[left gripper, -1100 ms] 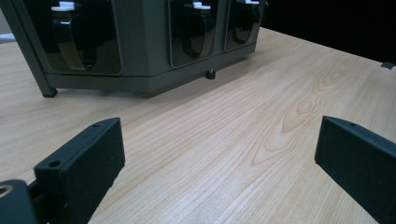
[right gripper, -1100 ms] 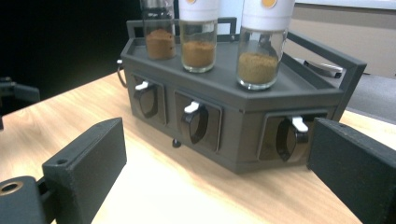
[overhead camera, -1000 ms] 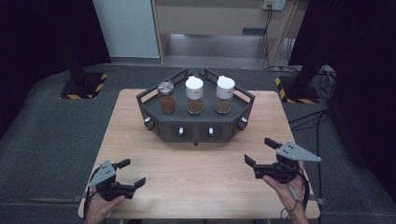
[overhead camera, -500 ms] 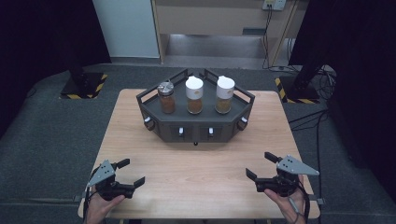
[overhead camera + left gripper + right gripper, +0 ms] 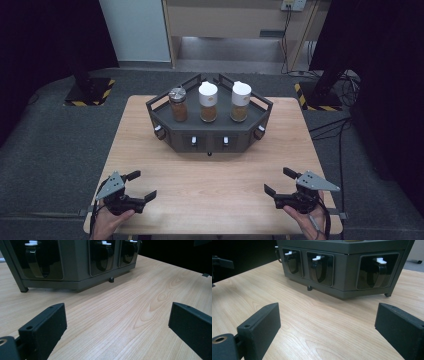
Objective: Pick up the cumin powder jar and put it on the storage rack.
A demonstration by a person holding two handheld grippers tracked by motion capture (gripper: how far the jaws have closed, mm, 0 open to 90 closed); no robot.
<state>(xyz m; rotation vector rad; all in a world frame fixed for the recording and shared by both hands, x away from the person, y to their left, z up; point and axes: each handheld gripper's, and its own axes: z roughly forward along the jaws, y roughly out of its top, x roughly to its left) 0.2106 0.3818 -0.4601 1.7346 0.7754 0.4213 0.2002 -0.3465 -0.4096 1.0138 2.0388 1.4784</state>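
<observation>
A dark hexagonal rack (image 5: 210, 143) stands at the back of the wooden table (image 5: 210, 200). It holds three jars of brown contents: one with a metal lid (image 5: 178, 104) and two with white lids (image 5: 208, 101) (image 5: 240, 101). My left gripper (image 5: 143, 184) rests low near the front left edge, open with nothing between its fingers. My right gripper (image 5: 277, 180) sits near the front right edge, open too and holding nothing. The left gripper view has its gripper (image 5: 117, 322) facing the rack (image 5: 75, 265). In the right gripper view the gripper (image 5: 327, 322) faces the rack's front windows (image 5: 344, 267).
Small white levers (image 5: 318, 258) sit in the rack's front windows, and a short foot (image 5: 309, 287) shows under it. Bare wood lies between the grippers and the rack. Dark floor, cables and stands with yellow-black tape (image 5: 90, 95) surround the table.
My right gripper has sunk toward the table and drawn a little nearer the front edge. The left gripper has stayed where it was.
</observation>
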